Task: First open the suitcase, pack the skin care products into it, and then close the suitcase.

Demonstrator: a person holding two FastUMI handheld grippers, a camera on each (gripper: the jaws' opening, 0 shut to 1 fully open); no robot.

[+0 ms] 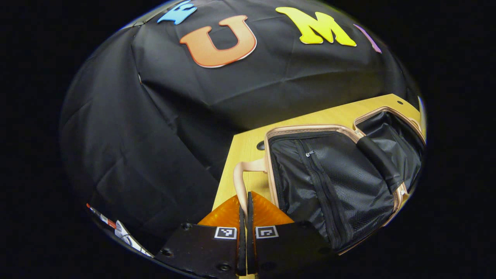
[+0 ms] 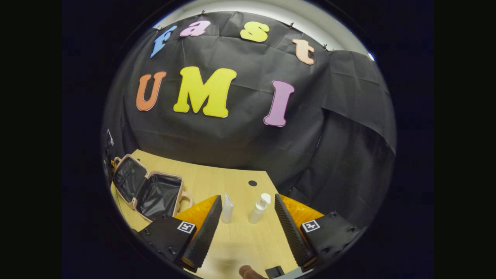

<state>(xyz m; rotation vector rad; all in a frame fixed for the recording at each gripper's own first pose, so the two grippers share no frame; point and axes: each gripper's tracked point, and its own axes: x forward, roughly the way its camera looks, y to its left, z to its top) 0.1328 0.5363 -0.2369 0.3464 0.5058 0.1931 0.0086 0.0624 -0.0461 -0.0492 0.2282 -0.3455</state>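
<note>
Suitcase (image 1: 333, 182) lies fully open on the wooden table (image 1: 248, 145), both black-lined halves flat, pink rim up; mesh zip pocket on the near half, a black strap across the hinge side. Left gripper (image 1: 244, 217) has its fingers pressed together on the pink carry handle (image 1: 240, 182), which runs between the pads, so it is clamped on the handle, steadying the case. Right gripper (image 2: 248, 228) stands wide apart, nothing between the fingers, low over the table and pointed at the two skin care items: a white tube (image 2: 227, 209) standing upright just beside the left finger, and a white pump bottle (image 2: 259, 209) upright, nearer the middle of the gap. Both items well apart from the suitcase (image 2: 149, 190), which sits far left in the right gripper view. Judgement: opening is done, packing not yet begun; step in hand is the first pick. Recommend: take the pump bottle first, as it is better centred; grip the body below the pump head, not the nozzle, since it is tall, narrow and prob. tips easily. Approach straight so a finger doesn't clip the tube. Keep left clamp on so the case won't slide when items land. Place in the near half, clear of the rim, for a clean close.
</note>
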